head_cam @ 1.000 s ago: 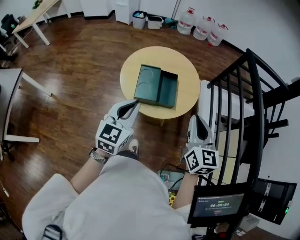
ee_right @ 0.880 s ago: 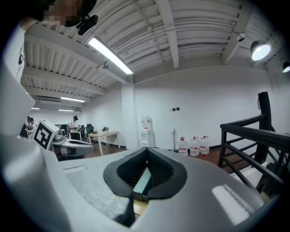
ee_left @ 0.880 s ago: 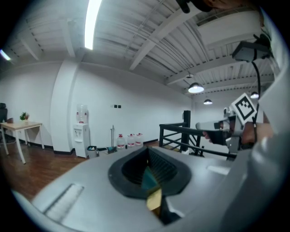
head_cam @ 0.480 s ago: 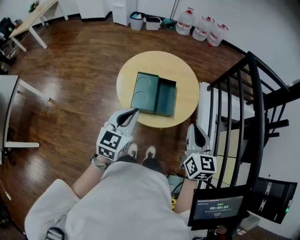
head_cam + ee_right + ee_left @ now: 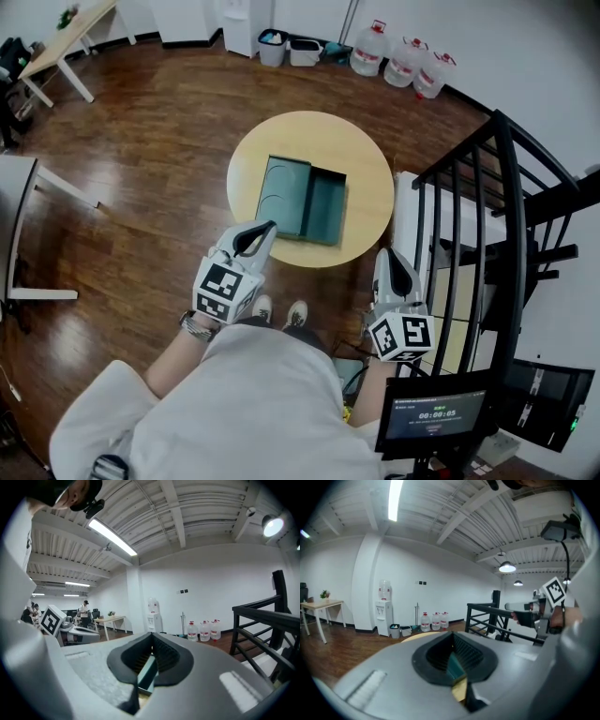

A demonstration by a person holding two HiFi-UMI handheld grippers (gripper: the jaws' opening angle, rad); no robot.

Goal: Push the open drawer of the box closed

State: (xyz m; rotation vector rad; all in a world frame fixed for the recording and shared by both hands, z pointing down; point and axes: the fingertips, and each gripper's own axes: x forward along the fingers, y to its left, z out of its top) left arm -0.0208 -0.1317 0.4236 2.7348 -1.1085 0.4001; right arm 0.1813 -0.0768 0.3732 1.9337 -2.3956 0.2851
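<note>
Likely a light, rigid box (image 5: 279,190) that could skid on the counter (image 5: 371,161): push the drawer (image 5: 326,210) flat on its right end; left gripper (image 5: 268,227) and right gripper (image 5: 387,254) closed tight, empty.

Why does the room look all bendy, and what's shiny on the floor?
Head view: the wide lens bends everything, so the black railing curves, and light shines off the wood floor. Left gripper view: the ceiling lamp glares white. Right gripper view: dark corners ring the picture.
</note>
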